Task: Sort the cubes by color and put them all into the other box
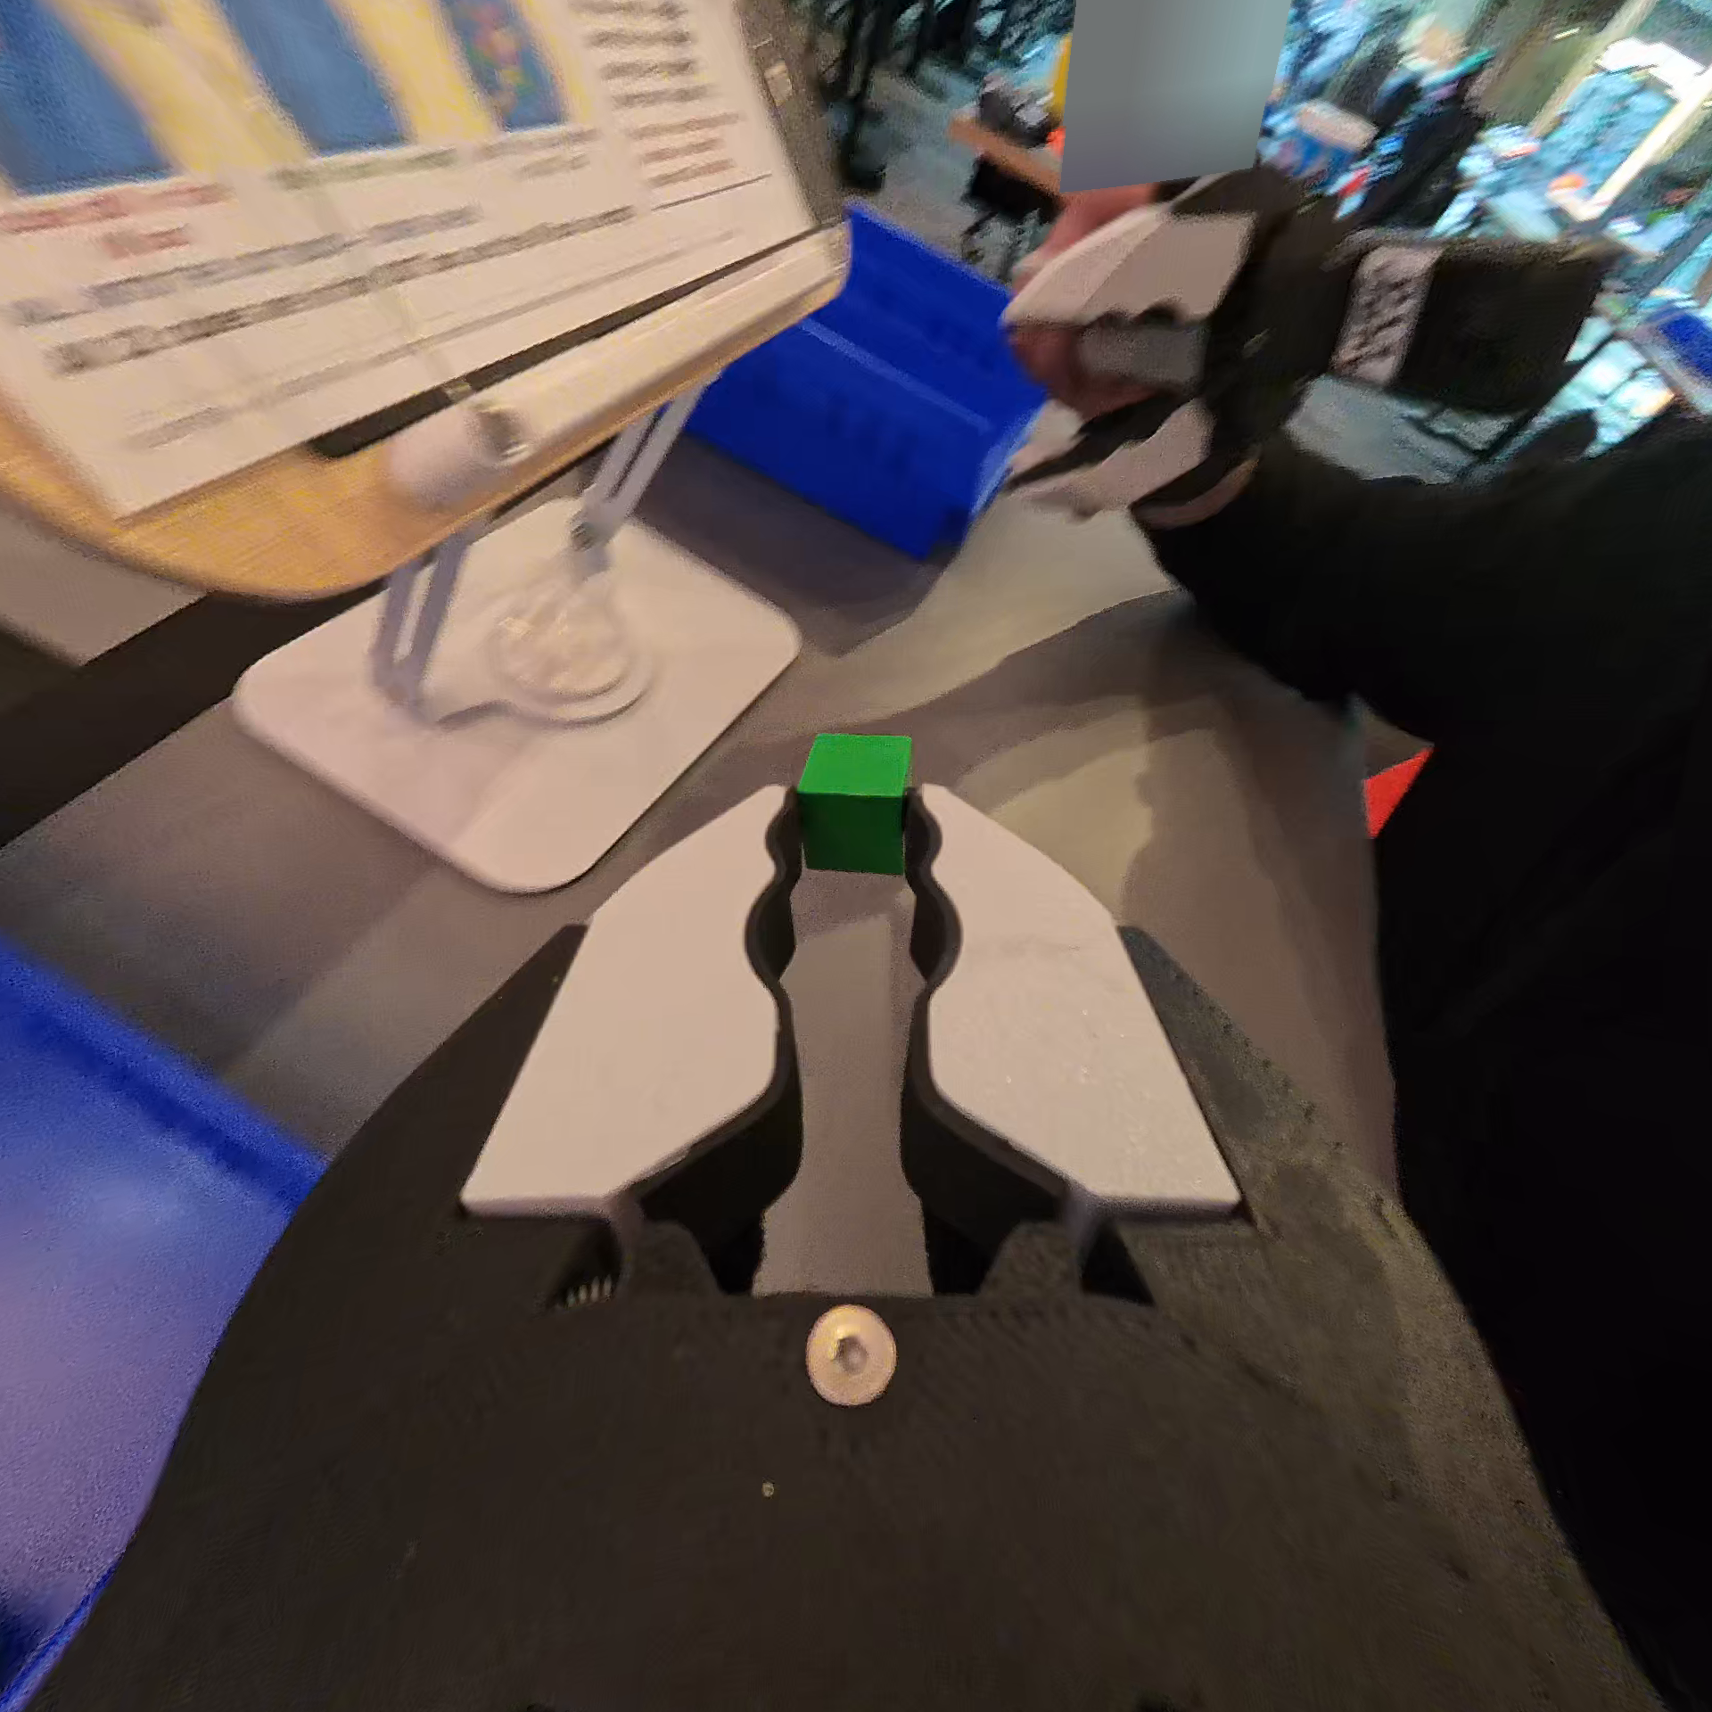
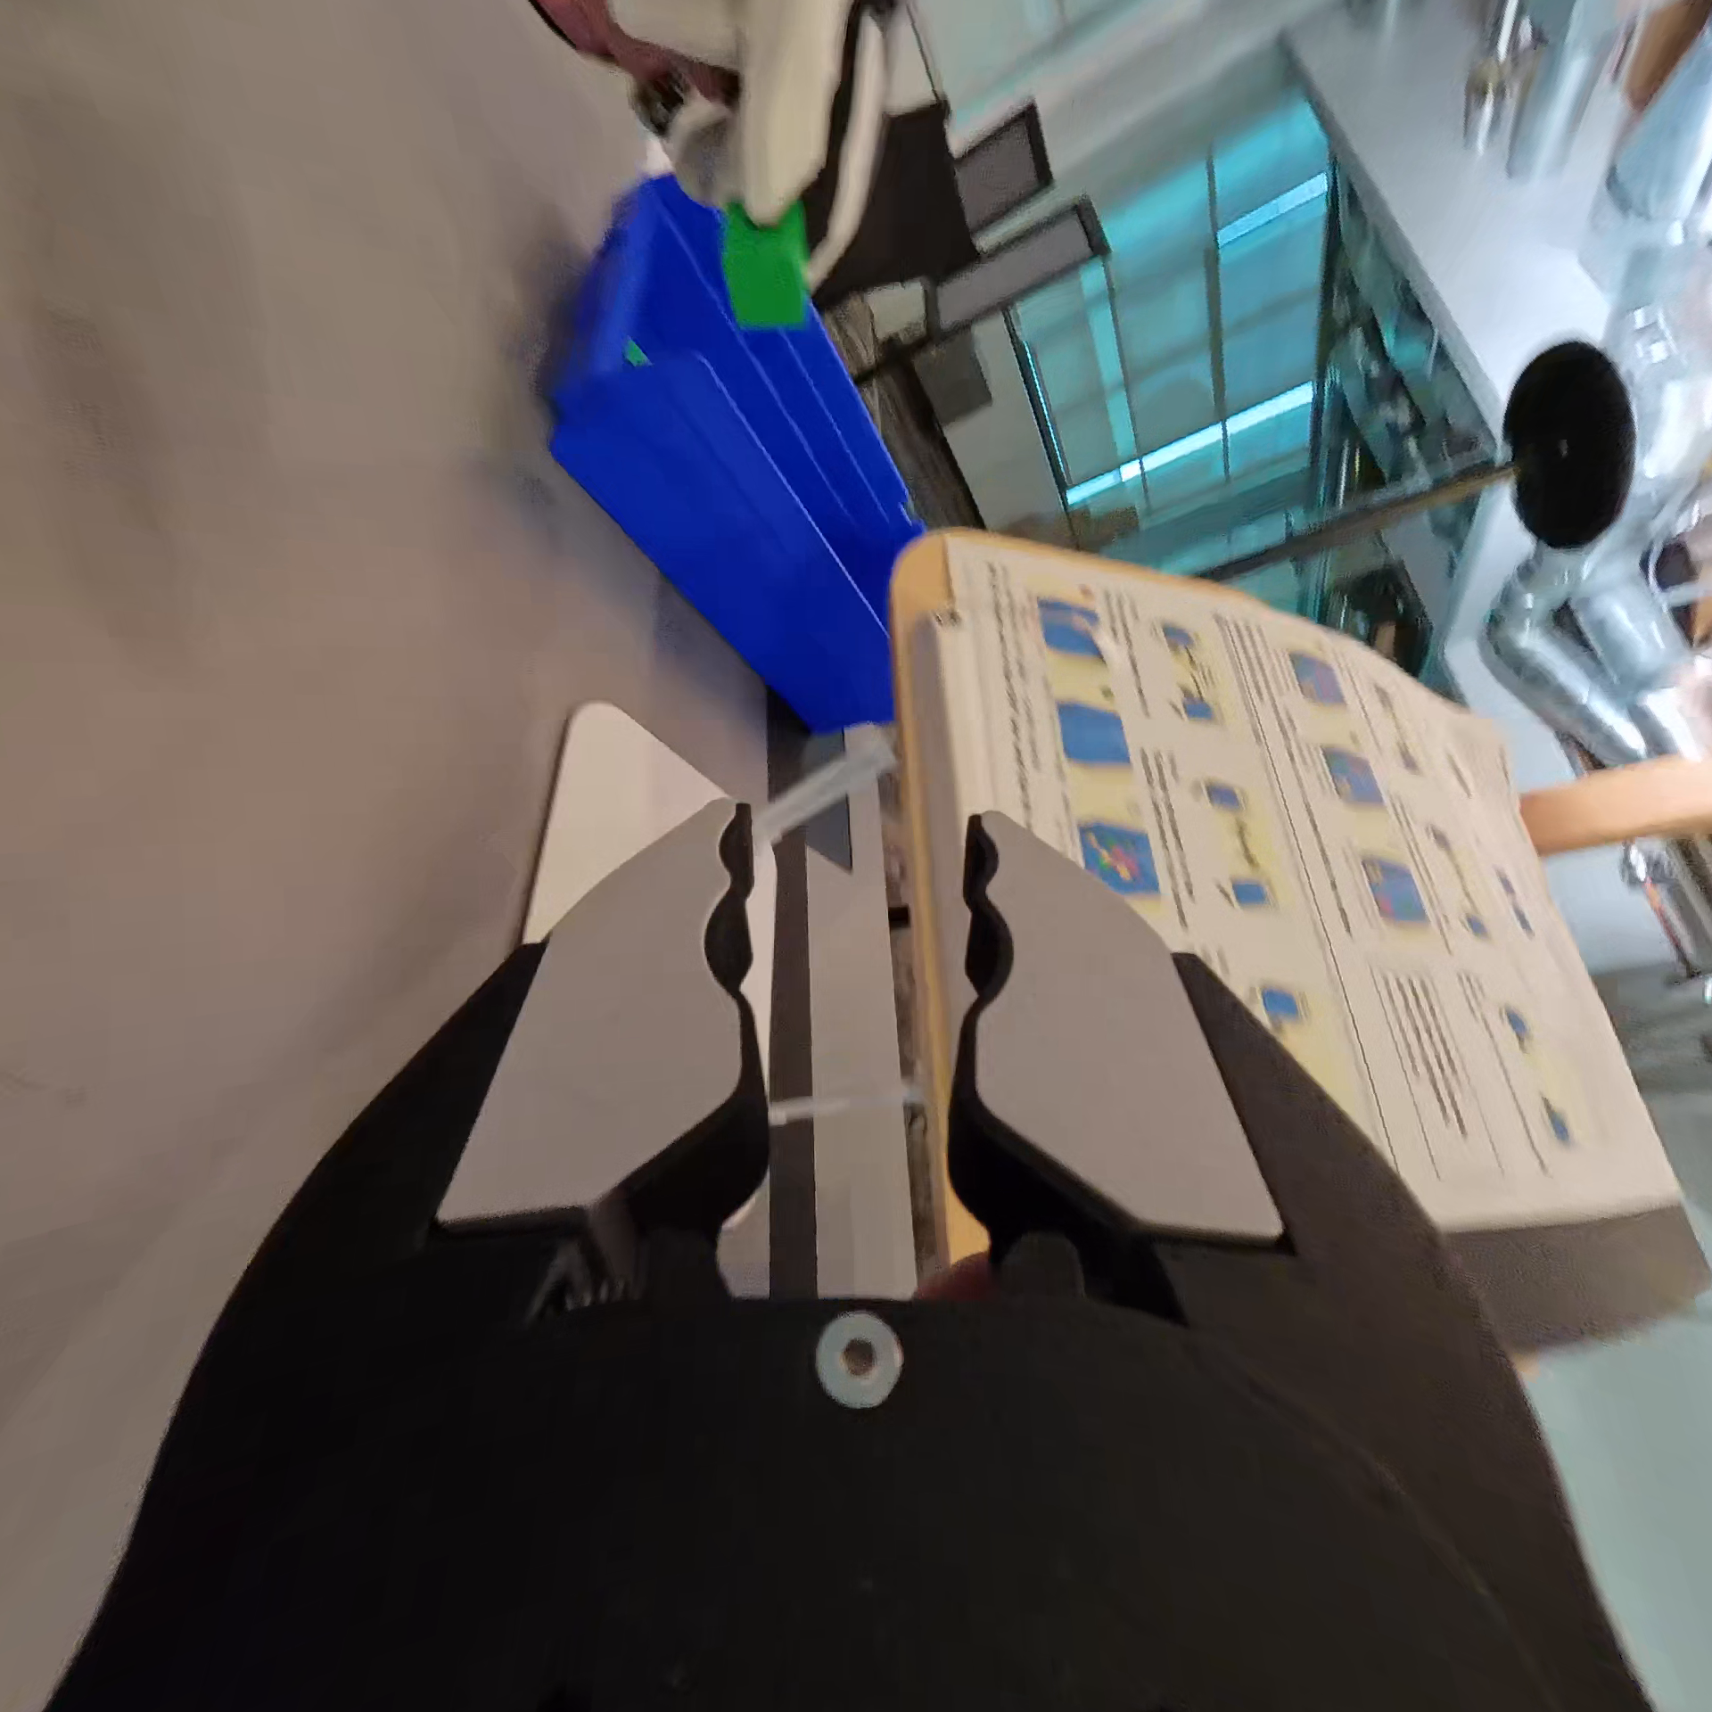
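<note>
A: Left gripper (image 1: 854,804) status?
B: Pinching green cube (image 1: 854,802) at the very fingertips, held up off grey table (image 1: 973,648)

A: Around it?
B: Blue box (image 1: 111,1251) edge low on the left, close to the gripper body. White stand base (image 1: 519,741) just beyond the cube, tilted instruction sheet (image 1: 352,232) on a wooden board above it, all blurred

A: Further out?
B: Second blue box (image 1: 889,398) behind the stand, well apart from the cube. Right gripper (image 1: 1047,398) beside that box, held in a hand. Red scrap (image 1: 1394,787) at right edge, cannot tell what

A: Right gripper (image 2: 852,848) own view?
B: Rolled sideways. Spread, nothing between the tips. Stand base (image 2: 602,797) and instruction sheet (image 2: 1297,880) just past them

A: Beyond?
B: Blue box (image 2: 723,519) on the table (image 2: 232,463), left gripper (image 2: 769,208) past it with green cube (image 2: 764,273) clamped, near the box's far end
</note>
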### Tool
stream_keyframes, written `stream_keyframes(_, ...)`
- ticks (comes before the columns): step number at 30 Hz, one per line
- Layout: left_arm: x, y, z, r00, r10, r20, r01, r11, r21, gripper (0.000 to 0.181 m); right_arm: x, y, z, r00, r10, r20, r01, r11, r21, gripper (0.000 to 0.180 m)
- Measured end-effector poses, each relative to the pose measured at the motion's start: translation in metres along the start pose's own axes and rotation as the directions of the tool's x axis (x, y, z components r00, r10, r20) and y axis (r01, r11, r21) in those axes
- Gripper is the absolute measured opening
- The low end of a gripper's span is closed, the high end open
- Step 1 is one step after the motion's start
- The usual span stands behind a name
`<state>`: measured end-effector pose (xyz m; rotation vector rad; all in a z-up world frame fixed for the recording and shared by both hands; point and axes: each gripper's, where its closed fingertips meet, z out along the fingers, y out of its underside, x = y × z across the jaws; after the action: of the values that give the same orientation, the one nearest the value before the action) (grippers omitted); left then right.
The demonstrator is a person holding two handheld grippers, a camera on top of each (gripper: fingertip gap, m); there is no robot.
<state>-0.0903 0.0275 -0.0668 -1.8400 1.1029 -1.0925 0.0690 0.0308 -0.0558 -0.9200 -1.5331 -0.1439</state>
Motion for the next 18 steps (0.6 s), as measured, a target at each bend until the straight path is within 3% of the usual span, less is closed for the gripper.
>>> stream_keyframes(9,0.048,-0.001,0.04,0.973,0.037,-0.227,-0.009,0.992,0.123,0.021,-0.035,-0.07,0.04,0.998,-0.041,0.045,0.028,0.963,0.267,0.041)
stream_keyframes(18,0.064,0.005,0.055,0.939,0.063,-0.337,-0.015,0.989,0.144,0.021,-0.048,-0.092,0.052,0.994,-0.086,0.072,0.058,0.943,0.328,0.04)
